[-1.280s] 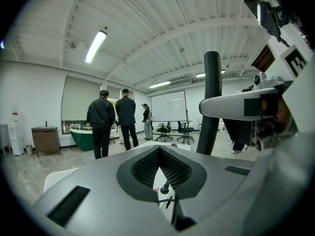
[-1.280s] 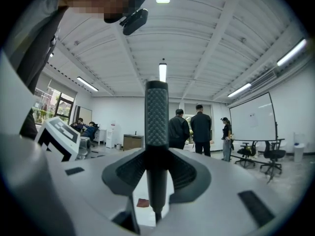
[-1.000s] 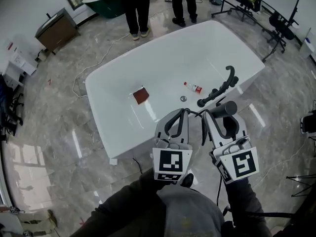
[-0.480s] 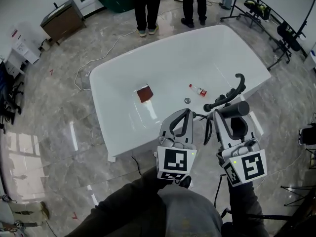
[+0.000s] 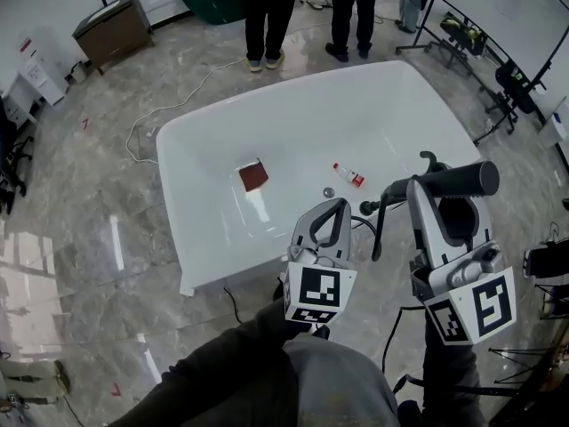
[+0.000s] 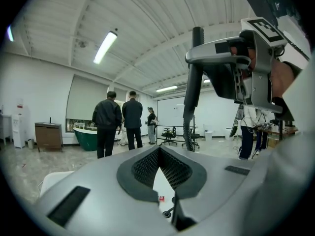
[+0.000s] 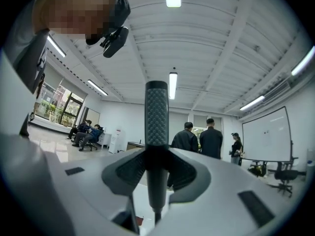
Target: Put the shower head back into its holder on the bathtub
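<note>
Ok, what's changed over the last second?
The right gripper has lifted the shower head up and to the right, further from the tub rim. The head now lies roughly level, and the jaws stay clamped on it. The left gripper stays shut and empty in about the same spot. The bottle and red square in the tub have not moved.

We see the shower head (image 5: 462,180), a dark grey rod with a knurled grip, lying level by the near right rim of the white bathtub (image 5: 178,163). It is clamped crosswise between the jaws of the right gripper (image 5: 443,196). Its dark hose (image 5: 377,234) hangs below its left end.
</note>
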